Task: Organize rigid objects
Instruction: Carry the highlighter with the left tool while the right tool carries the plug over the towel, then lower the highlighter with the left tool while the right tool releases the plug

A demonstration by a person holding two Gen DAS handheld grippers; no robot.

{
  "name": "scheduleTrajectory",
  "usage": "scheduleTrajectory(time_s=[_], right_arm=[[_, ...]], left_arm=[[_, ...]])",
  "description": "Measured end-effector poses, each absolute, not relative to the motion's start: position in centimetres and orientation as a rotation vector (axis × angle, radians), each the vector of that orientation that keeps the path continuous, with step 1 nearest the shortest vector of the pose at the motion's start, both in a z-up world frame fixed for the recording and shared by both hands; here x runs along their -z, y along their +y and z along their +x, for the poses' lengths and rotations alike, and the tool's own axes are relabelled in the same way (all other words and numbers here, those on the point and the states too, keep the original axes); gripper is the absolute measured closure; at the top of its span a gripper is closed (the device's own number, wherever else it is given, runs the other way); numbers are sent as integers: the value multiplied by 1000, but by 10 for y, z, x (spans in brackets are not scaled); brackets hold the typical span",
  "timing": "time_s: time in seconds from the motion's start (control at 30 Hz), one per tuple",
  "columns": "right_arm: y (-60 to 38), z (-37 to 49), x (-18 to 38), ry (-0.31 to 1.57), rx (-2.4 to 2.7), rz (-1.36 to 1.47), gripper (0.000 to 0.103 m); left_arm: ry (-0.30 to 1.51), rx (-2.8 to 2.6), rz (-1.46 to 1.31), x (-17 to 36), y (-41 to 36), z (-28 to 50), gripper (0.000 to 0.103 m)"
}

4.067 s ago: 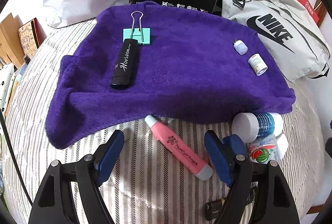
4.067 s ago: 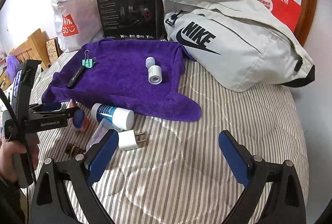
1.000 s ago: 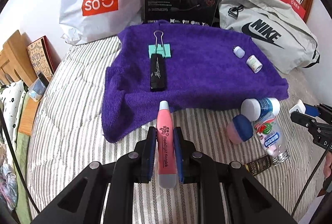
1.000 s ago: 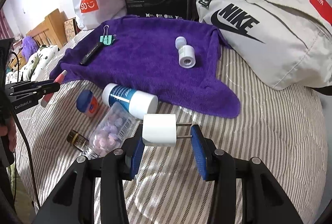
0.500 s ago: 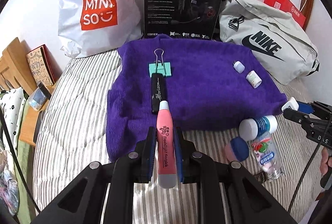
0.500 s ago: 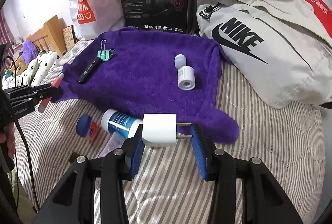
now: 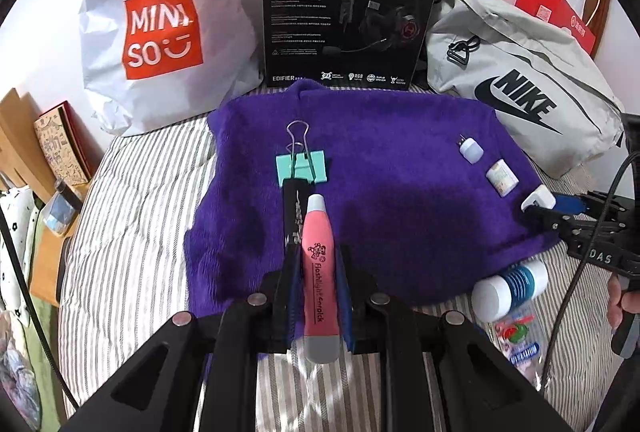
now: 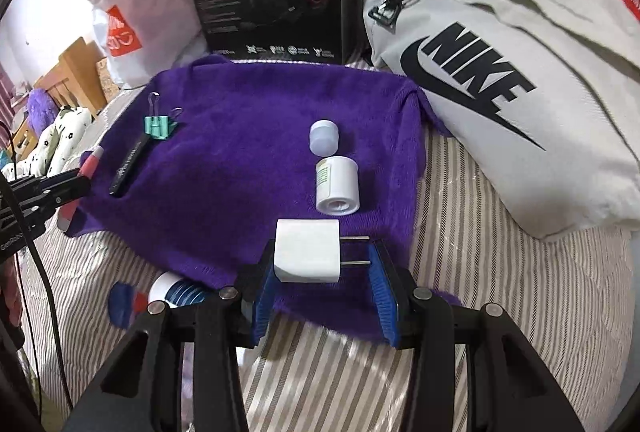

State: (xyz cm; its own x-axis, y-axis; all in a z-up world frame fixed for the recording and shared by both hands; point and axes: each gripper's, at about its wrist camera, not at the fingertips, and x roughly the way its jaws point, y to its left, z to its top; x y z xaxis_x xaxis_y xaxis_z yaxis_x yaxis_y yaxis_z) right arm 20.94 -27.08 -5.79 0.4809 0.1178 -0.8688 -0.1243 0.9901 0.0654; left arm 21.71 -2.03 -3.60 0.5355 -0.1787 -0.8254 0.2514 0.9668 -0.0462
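My left gripper (image 7: 318, 268) is shut on a pink flashlight pen (image 7: 318, 272), held over the near left part of the purple towel (image 7: 400, 199). The pen's tip points at a black stick (image 7: 294, 216) and a teal binder clip (image 7: 301, 167) lying on the towel. My right gripper (image 8: 322, 260) is shut on a white plug adapter (image 8: 306, 250), prongs toward the right finger, above the towel's (image 8: 240, 135) near edge. A small white cap (image 8: 323, 137) and a white pill bottle (image 8: 336, 183) lie on the towel just beyond it.
A blue-and-white bottle (image 7: 508, 290) and a clear pill jar (image 7: 520, 340) lie on the striped bed (image 7: 132, 252) off the towel. A Miniso bag (image 7: 160, 27), a black headset box (image 7: 348, 3) and a grey Nike bag (image 7: 520, 83) line the far side.
Both grippers have moved forward over the towel with their objects still held. The bottles on the bed have slid toward the bottom of both views.
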Motion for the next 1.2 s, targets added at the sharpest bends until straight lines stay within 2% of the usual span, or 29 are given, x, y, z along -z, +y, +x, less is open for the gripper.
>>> scheduleTrajectory(time_s=[0.7,1.2], right_arm=[[-251,238,87,1115,-169,-110,59],[-253,239,86,1121,-213,-113,59]], left_arm=[[1015,295,118,51,-46,256,86],[1076,295,180,73,-66,271,86]])
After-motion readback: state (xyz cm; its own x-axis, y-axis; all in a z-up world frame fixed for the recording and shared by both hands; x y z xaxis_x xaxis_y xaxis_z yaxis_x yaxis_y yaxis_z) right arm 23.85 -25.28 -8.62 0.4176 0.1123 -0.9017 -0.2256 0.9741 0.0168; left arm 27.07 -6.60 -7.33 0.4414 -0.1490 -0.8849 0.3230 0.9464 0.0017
